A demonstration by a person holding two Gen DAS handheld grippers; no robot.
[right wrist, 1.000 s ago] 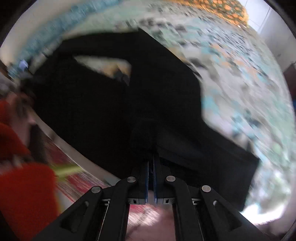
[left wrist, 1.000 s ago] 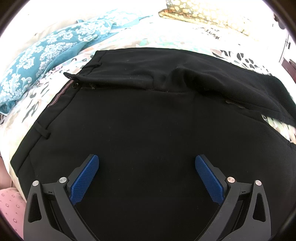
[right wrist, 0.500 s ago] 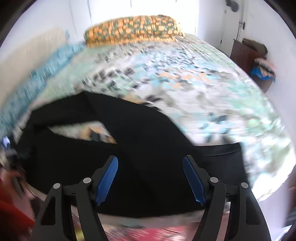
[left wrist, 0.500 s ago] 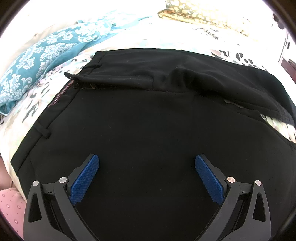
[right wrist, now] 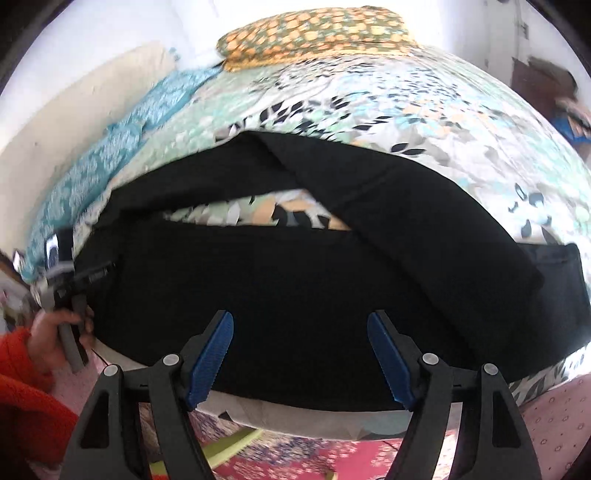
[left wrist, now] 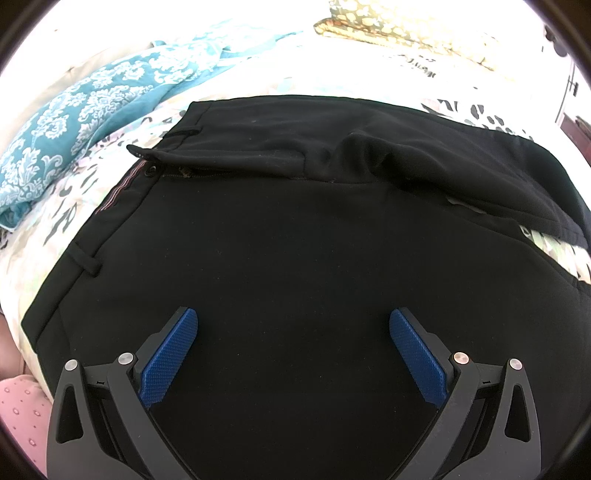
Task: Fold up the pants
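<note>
Released from the right gripper, the black pants now lie flat on the bed, whereas a second ago the blue pads were pressed together on a bunched fold; the jaws have just been opening and stand apart, with nothing between them. Right wrist view: the pants run left to right along the near edge of the floral bedspread, one leg laid slantwise from the far centre to the near right, so that a sliver of bedspread shows between the two legs. At far centre lies an orange-patterned pillow; along the far left, a teal patterned cloth. At the left edge, a hand in an orange sleeve holds the handle of the other tool. Left wrist view: the left gripper hovers over the seat of the pants, jaws wide apart and empty, unchanged from the earlier frames. The waistband with its belt loop lies at left, fly open.
</note>
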